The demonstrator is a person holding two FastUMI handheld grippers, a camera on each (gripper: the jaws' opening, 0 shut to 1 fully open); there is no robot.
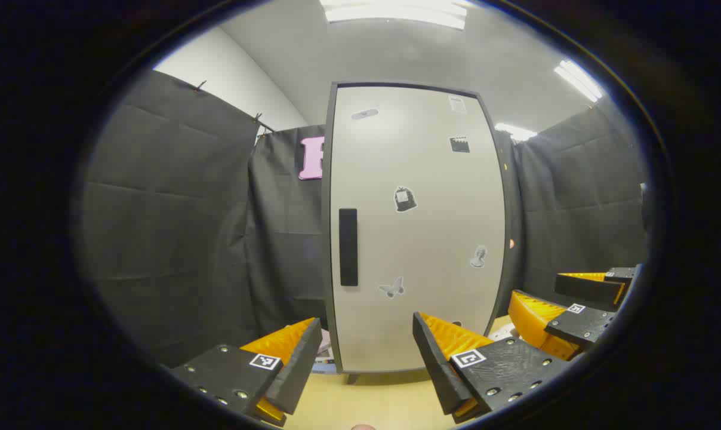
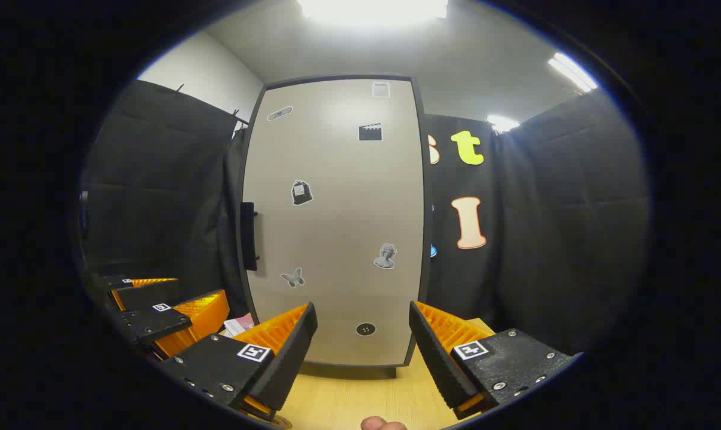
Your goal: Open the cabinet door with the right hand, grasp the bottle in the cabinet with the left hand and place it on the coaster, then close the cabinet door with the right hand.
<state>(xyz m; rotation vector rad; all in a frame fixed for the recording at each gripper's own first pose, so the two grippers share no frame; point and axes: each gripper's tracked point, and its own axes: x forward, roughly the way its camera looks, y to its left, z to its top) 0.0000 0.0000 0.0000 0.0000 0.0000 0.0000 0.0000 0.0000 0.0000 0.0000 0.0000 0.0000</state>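
- My left gripper [image 1: 366, 364] is spread wide, grasping nothing, above the tabletop's [image 1: 366, 400] near edge.
- My right gripper [image 2: 363, 358] gapes too, likewise unladen.
- Ahead, at the tabletop's far edge, the cabinet door [image 2: 336, 227] stands closed, its dark handle [image 2: 248, 236] along the left side.
- I can't see the bottle.

Bright ceiling lights [image 2: 372, 9] glaring overhead; sharp focus; edges bowed.

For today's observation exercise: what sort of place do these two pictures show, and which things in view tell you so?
Probably a staged recording booth, not a real home: black cloth walls hang around a lone cabinet with stickers on its closed door, standing on a wooden table under office ceiling lights.
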